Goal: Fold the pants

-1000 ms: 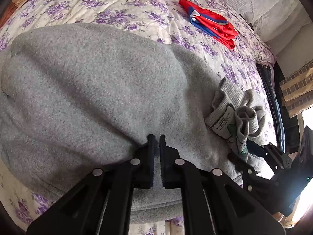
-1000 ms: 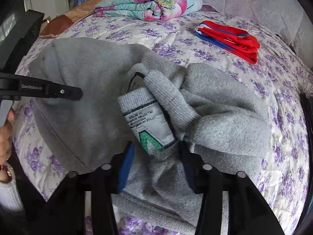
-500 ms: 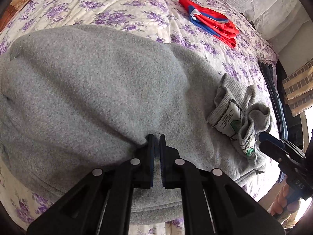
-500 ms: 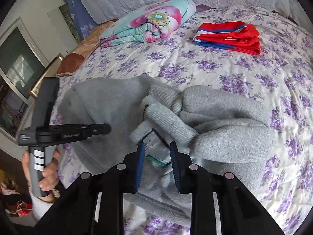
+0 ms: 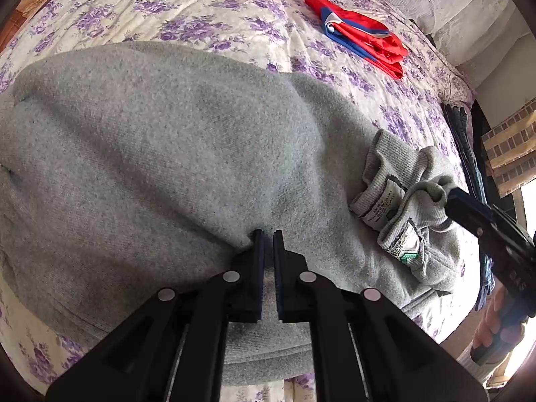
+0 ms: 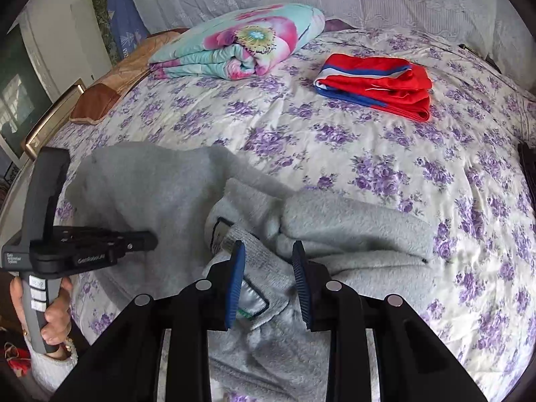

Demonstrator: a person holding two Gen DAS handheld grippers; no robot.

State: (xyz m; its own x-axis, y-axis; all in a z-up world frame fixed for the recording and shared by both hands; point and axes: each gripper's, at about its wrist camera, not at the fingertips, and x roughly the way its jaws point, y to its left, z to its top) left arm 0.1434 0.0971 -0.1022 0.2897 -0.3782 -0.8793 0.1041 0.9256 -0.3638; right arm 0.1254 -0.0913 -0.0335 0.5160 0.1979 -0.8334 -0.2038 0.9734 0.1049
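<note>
Grey fleece pants (image 5: 160, 154) lie spread on the flowered bed, with the ribbed cuffs and white labels (image 5: 392, 201) bunched at the right. My left gripper (image 5: 268, 234) is shut, its tips pressed on the grey fabric near the front edge; whether it pinches cloth I cannot tell. In the right wrist view the pants (image 6: 351, 221) lie rumpled. My right gripper (image 6: 268, 251) is open, its blue pads either side of a ribbed cuff (image 6: 264, 268) without closing on it. The left gripper (image 6: 147, 238) shows at the left, held by a hand.
Folded red and blue shorts (image 6: 378, 83) and a rolled floral quilt (image 6: 241, 43) lie at the back of the bed (image 6: 335, 134). A brown pillow (image 6: 100, 97) lies at the far left. Dark clothes (image 5: 465, 140) hang at the bed's right edge.
My right gripper closed partway on the cuff, then opened again and lifted back. The left gripper stayed shut in the same place on the fabric.
</note>
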